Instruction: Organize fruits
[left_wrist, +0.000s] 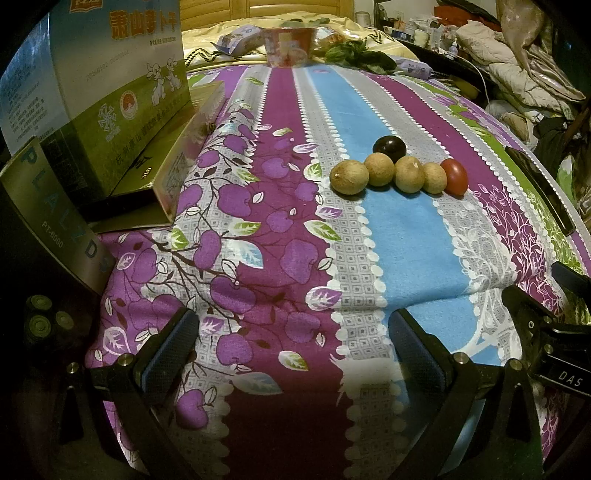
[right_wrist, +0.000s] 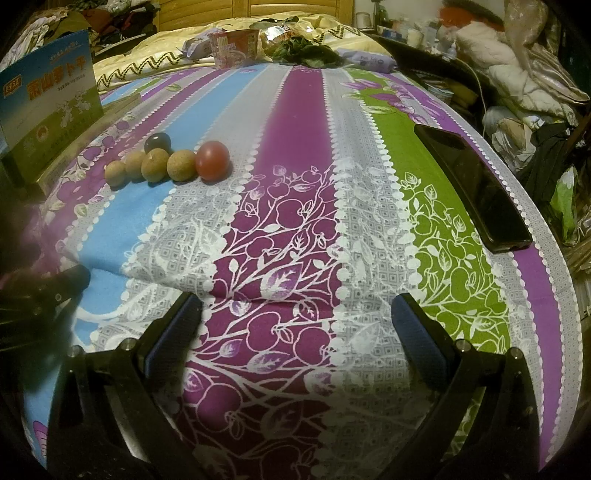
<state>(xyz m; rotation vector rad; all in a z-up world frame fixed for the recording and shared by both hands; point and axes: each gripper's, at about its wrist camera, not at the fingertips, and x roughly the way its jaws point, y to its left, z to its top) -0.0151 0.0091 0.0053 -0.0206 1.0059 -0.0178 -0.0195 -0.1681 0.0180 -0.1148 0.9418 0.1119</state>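
Note:
Several tan round fruits (left_wrist: 378, 169) lie in a row on the patterned cloth (left_wrist: 288, 221), with a red tomato (left_wrist: 455, 176) at the right end and a dark plum (left_wrist: 389, 146) behind. In the right wrist view the tan fruits (right_wrist: 153, 165), the tomato (right_wrist: 212, 160) and the plum (right_wrist: 157, 141) sit far left. My left gripper (left_wrist: 293, 343) is open and empty, well short of the fruits. My right gripper (right_wrist: 295, 328) is open and empty, to the right of them.
A blue-green box (left_wrist: 110, 81) and flat boxes stand at the left. A black phone (right_wrist: 472, 184) lies at the right on the cloth (right_wrist: 295, 229). A red bowl (left_wrist: 290, 42), greens (left_wrist: 360, 53) and packets lie at the far end. Clutter fills the right side.

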